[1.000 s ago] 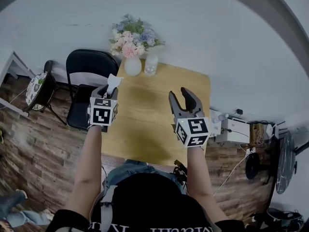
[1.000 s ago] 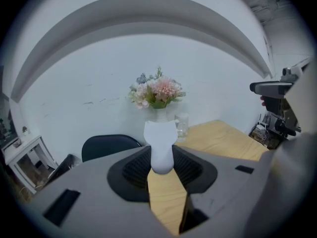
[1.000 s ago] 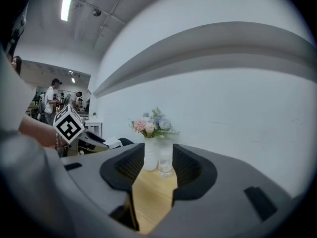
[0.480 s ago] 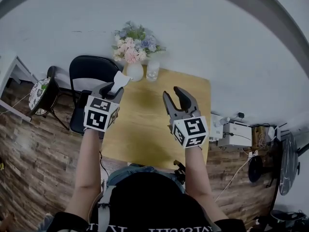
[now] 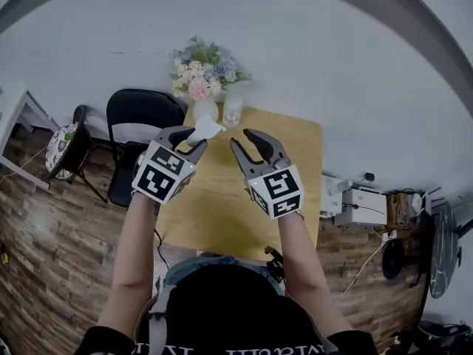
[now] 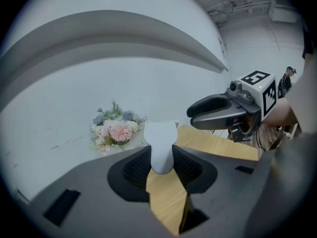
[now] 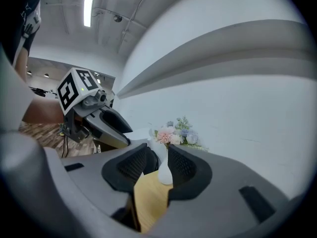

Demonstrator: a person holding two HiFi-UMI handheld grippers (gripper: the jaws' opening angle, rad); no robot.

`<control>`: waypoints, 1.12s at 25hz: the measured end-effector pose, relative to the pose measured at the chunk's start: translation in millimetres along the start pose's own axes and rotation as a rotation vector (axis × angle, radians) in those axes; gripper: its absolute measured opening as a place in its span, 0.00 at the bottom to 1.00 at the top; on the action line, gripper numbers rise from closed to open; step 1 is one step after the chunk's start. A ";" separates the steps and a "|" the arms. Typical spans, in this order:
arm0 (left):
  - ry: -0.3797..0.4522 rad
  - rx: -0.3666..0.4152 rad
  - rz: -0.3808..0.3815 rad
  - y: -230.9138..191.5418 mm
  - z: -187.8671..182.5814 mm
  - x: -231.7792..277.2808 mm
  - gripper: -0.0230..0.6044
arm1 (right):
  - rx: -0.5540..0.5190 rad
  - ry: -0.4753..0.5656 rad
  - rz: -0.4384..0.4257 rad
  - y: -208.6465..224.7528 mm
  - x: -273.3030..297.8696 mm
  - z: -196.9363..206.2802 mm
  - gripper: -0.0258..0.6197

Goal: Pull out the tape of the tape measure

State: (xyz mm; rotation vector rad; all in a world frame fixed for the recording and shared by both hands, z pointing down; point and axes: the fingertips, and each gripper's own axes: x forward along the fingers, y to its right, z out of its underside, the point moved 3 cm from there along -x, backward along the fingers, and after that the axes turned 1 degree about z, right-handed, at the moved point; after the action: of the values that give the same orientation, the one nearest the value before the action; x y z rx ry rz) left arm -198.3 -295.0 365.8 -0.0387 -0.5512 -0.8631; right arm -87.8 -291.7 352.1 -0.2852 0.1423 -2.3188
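Observation:
A small white tape measure [image 5: 206, 129] [image 6: 161, 144] sits between the pads of my left gripper [image 5: 194, 137] [image 6: 162, 158], which is shut on it and holds it in the air above the wooden table [image 5: 222, 207]. My right gripper [image 5: 247, 142] [image 7: 156, 163] hovers just to its right with the tips pointing at the tape measure. Its jaws are closing and nothing is between them. In the right gripper view only the distant white vase [image 7: 165, 172] shows through the gap. No tape is visibly drawn out.
At the table's far edge stand a vase of flowers [image 5: 203, 76] and a clear glass [image 5: 231, 110]. A black chair [image 5: 137, 120] is to the table's left, with a patterned stool [image 5: 59, 140] beyond it. White boxes and cables [image 5: 356, 200] lie on the floor at the right.
Both grippers have moved toward each other and toward the table's far end. The right gripper's jaws stand narrower than before. The left still holds the white tape measure.

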 end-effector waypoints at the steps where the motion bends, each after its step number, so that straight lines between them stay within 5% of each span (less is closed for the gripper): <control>1: -0.003 0.005 0.011 2.9 -1.7 1.0 0.26 | -0.012 -0.011 -0.014 -1.5 2.6 1.0 0.26; 8: -0.017 0.051 0.075 16.2 -9.8 0.9 0.26 | -0.082 -0.036 -0.088 -9.9 12.1 -1.0 0.24; 14: -0.035 0.079 0.110 19.7 -7.5 -4.5 0.26 | -0.098 -0.057 -0.139 -16.4 8.8 2.8 0.12; 28: -0.029 -0.006 0.059 23.2 -6.6 -7.5 0.26 | 0.001 -0.138 -0.009 2.0 -7.1 8.0 0.11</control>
State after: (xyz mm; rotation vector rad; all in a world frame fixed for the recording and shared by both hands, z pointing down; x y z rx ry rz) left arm -182.4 -276.0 360.9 -0.0733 -0.5723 -0.8078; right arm -79.6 -288.1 358.4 -0.4443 0.0714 -2.2991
